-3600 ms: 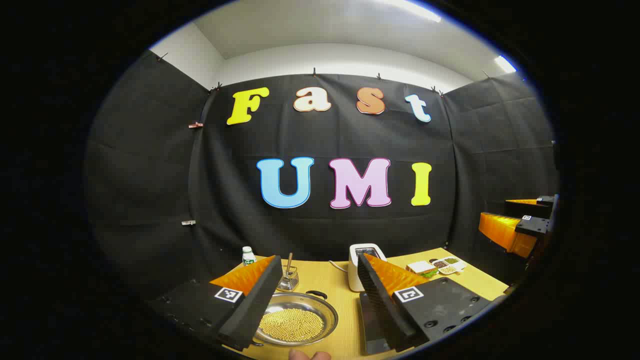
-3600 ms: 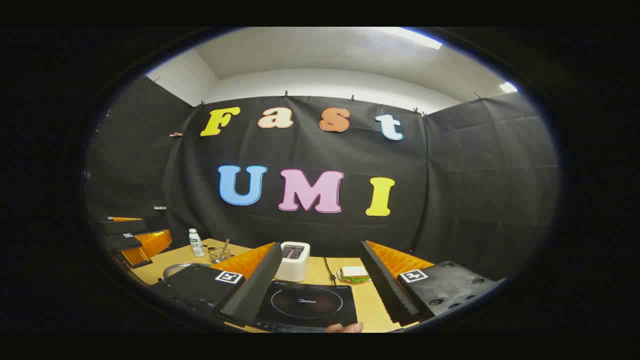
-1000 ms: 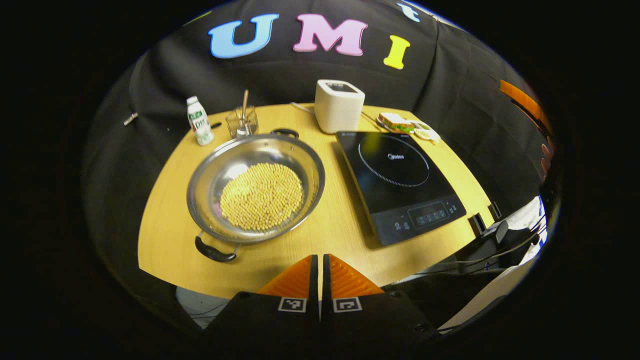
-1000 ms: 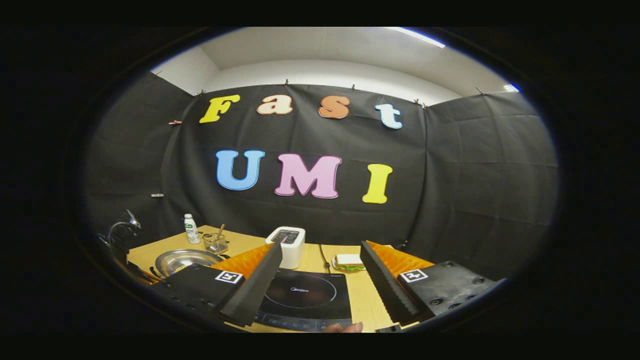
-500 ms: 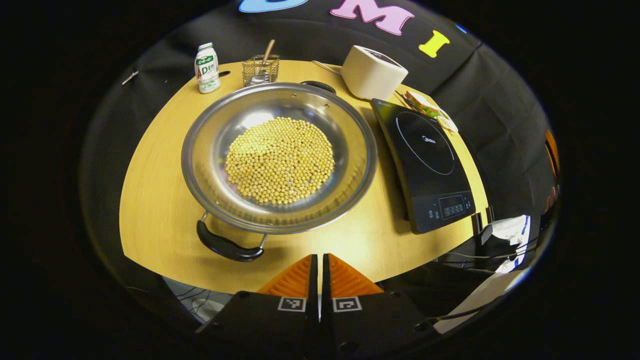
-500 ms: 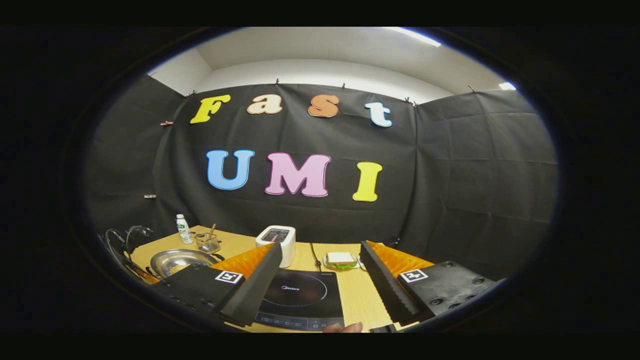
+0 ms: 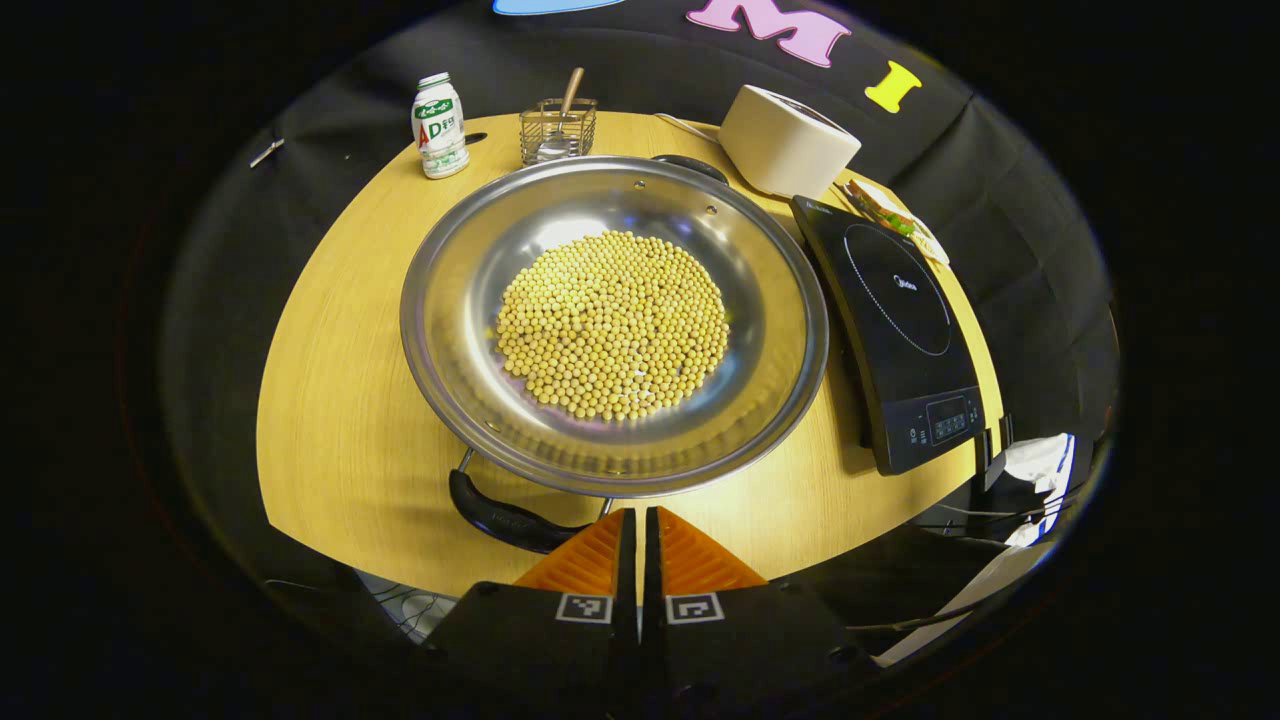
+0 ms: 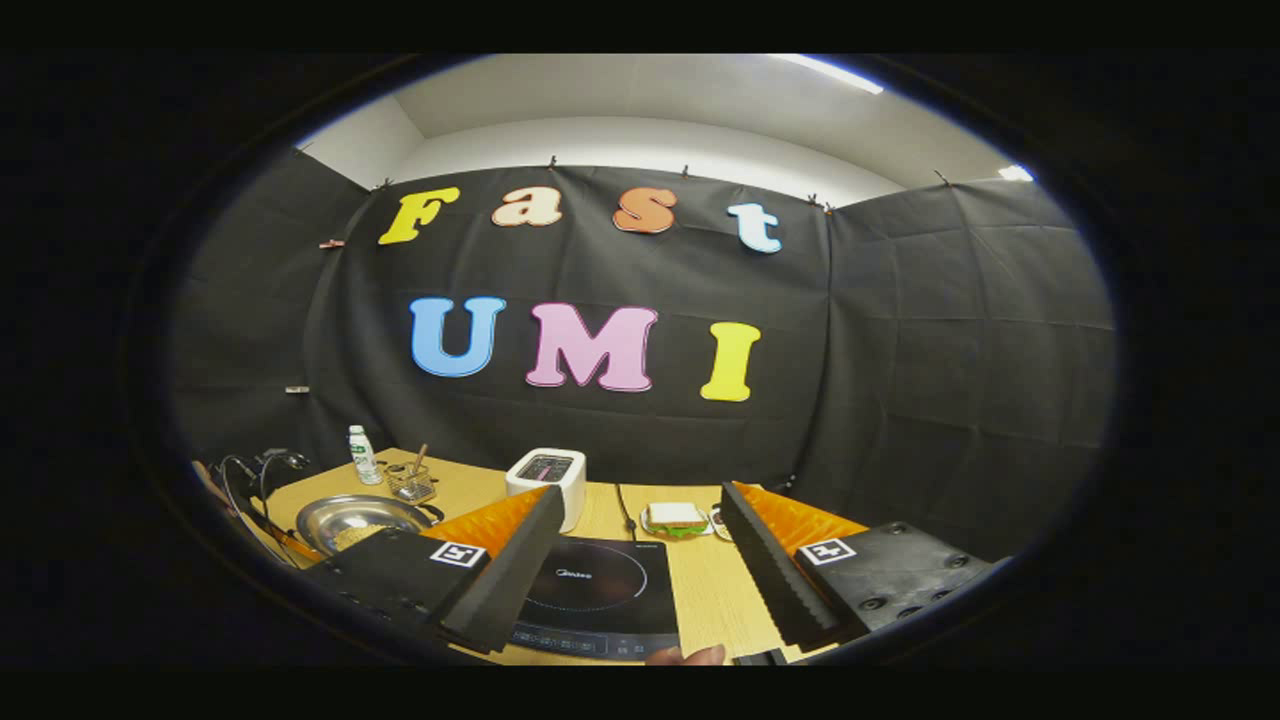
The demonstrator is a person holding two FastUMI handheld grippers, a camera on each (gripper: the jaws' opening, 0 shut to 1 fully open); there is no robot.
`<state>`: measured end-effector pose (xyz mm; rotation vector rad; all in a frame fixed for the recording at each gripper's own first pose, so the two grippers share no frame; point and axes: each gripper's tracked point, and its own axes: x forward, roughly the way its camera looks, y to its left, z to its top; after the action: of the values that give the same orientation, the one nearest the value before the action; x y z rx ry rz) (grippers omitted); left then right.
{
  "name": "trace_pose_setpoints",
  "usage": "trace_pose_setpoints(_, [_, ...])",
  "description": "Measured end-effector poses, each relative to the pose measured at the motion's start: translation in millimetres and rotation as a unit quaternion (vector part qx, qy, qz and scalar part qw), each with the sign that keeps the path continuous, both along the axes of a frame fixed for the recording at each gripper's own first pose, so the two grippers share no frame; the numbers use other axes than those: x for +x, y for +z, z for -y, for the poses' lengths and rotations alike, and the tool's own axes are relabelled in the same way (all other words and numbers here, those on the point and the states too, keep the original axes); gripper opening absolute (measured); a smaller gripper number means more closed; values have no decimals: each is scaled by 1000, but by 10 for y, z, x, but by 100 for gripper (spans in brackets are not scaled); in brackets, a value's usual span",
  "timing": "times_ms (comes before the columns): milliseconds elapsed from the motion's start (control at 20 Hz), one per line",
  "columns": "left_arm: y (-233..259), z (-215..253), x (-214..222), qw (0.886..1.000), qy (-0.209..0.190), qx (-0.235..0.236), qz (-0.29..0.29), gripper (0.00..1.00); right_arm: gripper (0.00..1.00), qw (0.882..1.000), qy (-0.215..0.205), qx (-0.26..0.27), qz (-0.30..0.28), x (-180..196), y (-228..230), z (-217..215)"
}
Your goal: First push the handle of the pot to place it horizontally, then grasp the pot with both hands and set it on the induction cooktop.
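The steel pot (image 7: 455, 300), wide and shallow, holds a layer of yellow beans (image 7: 612, 325) on the wooden table (image 7: 330, 420). One black handle (image 7: 497, 517) points toward me at the near edge, the other (image 7: 690, 165) lies at the far rim. My left gripper (image 7: 637, 515) is shut and empty, its tips just right of the near handle; I cannot tell whether they touch. The black induction cooktop (image 7: 900, 320) lies right of the pot. My right gripper (image 8: 640, 510) stands open above the cooktop (image 8: 598, 590), with the pot (image 8: 350, 518) far to its left.
At the table's back stand a small bottle (image 7: 439, 110), a wire basket with a spoon (image 7: 557, 130), a white boxy appliance (image 7: 785, 140) and a sandwich plate (image 7: 890, 215). Cables and white cloth hang beyond the table's right front corner (image 7: 1020, 480).
My shut left gripper has come lower and closer to the pot, so the near handle now sits beside its tips. The right gripper stays open and has barely drifted.
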<state>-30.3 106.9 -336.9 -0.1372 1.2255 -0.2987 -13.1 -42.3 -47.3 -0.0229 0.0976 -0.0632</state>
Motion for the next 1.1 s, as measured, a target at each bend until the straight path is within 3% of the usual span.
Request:
trace_pose_setpoints(550, [-68,-561,153,999,31,32,24,5,96,1000,2,-12,-8,22,-50,-7])
trace_pose_setpoints(1100, [-137,-1281,478,991,71,98,49,5,96,999,-8,-28,-21,17,-107,57])
